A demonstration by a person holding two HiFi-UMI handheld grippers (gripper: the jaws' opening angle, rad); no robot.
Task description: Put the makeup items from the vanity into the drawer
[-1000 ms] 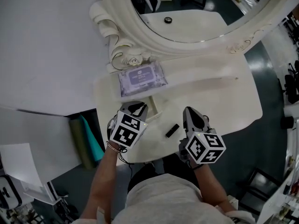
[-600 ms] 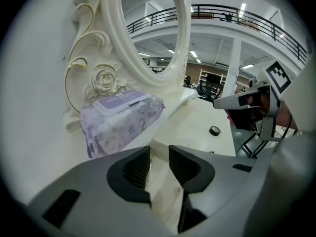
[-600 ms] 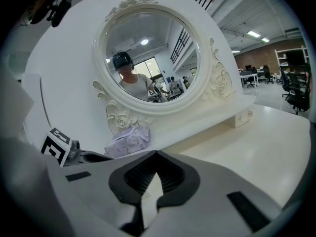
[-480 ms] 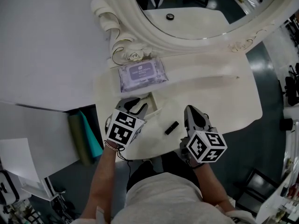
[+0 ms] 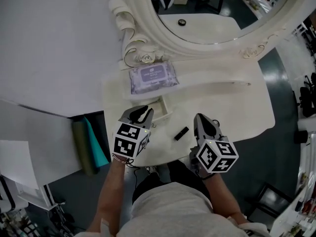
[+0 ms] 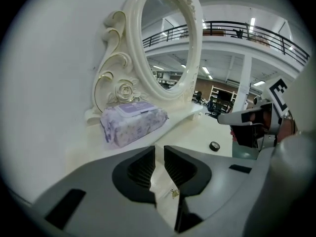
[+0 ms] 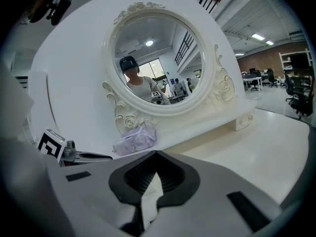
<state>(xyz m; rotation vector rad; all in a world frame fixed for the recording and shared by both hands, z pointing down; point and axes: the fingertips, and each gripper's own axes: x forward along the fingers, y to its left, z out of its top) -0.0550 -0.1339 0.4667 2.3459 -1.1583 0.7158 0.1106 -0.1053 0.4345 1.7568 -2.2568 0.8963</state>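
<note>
A small black tube [image 5: 181,133] lies on the cream vanity top [image 5: 237,110] between my two grippers; the left gripper view shows it end-on [image 6: 214,146]. A little drawer [image 5: 163,107] stands pulled out from the raised shelf. My left gripper [image 5: 140,115] sits just left of it. Its jaws are closing to a narrow gap, with nothing pressed between the pads. A tiny gold knob [image 6: 174,193] shows through that gap. My right gripper [image 5: 202,121] hovers right of the tube, shut and empty.
A purple wipes pack [image 5: 153,78] lies on the shelf under the oval mirror [image 5: 217,14], and also shows in the gripper views [image 6: 132,122] [image 7: 134,138]. A second shelf drawer with a knob [image 7: 243,120] is at the right. The vanity's front edge is beside both grippers.
My left gripper has drawn back and to the left, uncovering the small open drawer. The right gripper and the black tube have stayed where they were.
</note>
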